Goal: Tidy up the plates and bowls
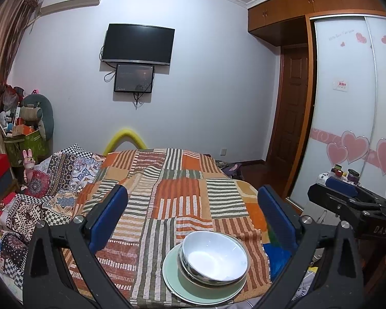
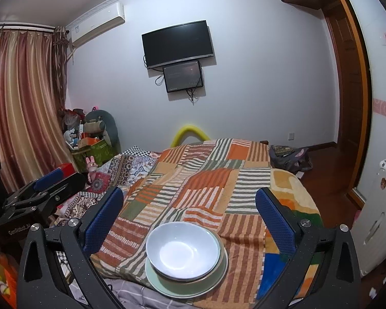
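A white bowl (image 1: 216,255) (image 2: 182,249) sits nested in a shallower greenish dish (image 1: 193,282), which rests on a pale green plate (image 1: 175,280) (image 2: 151,273). The stack stands near the front edge of a bed under a striped patchwork cloth (image 1: 167,193) (image 2: 205,188). My left gripper (image 1: 192,189) is open above and behind the stack, its blue pads wide apart with nothing between them. My right gripper (image 2: 189,191) is open the same way, empty. Each gripper shows at the edge of the other's view, with the right gripper (image 1: 347,198) at the right and the left gripper (image 2: 46,188) at the left.
A second patterned blanket (image 1: 51,180) lies on the bed's left side. Boxes and soft toys (image 1: 25,128) pile up by the curtain at the left. A wardrobe with sliding doors (image 1: 347,103) and a small white cabinet (image 2: 378,219) stand at the right. Screens hang on the far wall.
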A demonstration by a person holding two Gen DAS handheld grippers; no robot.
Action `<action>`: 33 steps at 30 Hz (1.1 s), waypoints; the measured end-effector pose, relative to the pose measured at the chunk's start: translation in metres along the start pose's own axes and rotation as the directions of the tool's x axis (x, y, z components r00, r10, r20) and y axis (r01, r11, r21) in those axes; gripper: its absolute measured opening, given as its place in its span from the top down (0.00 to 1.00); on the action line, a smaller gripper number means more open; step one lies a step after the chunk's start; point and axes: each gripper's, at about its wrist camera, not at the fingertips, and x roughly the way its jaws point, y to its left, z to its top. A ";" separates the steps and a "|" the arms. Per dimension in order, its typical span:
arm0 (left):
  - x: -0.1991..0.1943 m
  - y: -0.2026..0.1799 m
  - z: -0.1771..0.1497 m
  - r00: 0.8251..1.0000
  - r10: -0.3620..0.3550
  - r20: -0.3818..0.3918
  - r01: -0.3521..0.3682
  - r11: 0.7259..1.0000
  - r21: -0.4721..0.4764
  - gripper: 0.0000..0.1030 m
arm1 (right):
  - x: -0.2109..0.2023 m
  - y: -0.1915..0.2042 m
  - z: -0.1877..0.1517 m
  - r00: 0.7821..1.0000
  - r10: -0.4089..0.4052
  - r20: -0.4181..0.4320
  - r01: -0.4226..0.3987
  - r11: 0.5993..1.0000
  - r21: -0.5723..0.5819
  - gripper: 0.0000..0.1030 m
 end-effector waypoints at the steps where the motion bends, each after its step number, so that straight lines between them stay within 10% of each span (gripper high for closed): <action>1: 0.000 0.000 0.000 1.000 0.000 0.000 0.000 1.000 0.001 0.00 | 0.000 0.000 0.000 1.000 -0.001 0.000 0.001 1.000 0.001 0.01; 33: -0.004 0.006 -0.002 1.000 -0.002 -0.005 0.002 1.000 -0.011 0.00 | -0.002 0.000 0.002 1.000 0.007 -0.014 -0.007 1.000 0.012 0.01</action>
